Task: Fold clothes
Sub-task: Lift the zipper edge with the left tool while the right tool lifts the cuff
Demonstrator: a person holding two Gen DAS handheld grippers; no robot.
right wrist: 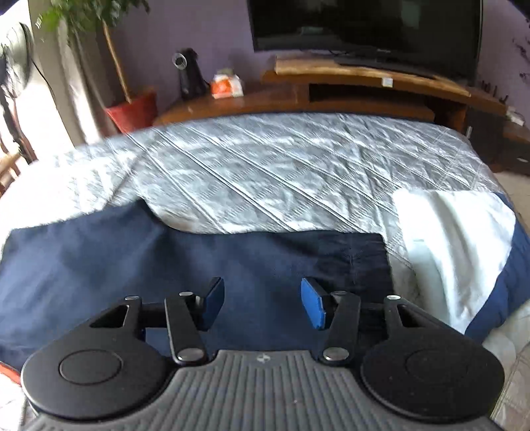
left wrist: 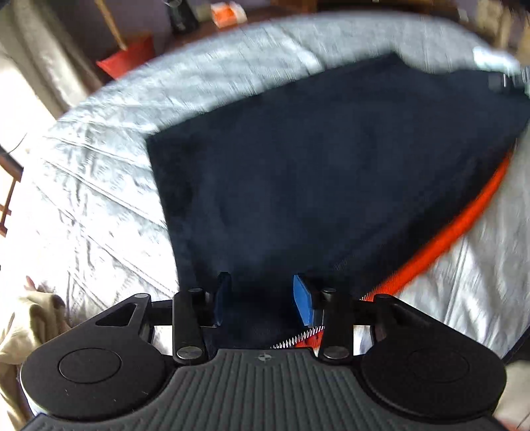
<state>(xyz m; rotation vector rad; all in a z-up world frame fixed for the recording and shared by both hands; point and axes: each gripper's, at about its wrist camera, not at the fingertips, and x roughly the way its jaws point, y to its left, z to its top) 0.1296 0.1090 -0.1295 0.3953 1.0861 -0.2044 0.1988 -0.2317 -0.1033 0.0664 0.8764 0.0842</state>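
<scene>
A dark navy garment [left wrist: 318, 172] lies flat and folded on the grey quilted bed [left wrist: 109, 179]. An orange lining edge [left wrist: 463, 225] with zipper teeth shows along its right side in the left wrist view. My left gripper [left wrist: 261, 301] hovers over the garment's near edge, jaws apart, nothing between the blue pads. In the right wrist view the same navy garment [right wrist: 165, 265] spreads across the bed [right wrist: 281, 172]. My right gripper [right wrist: 261, 303] stands open just above it with an empty gap.
A white cloth on a blue one [right wrist: 457, 245] lies at the bed's right edge. Beyond the bed stand a wooden TV bench [right wrist: 364, 86] with a television [right wrist: 364, 26], a red plant pot [right wrist: 135, 109] and a black appliance [right wrist: 190, 74]. A beige cloth [left wrist: 29, 318] sits at the left.
</scene>
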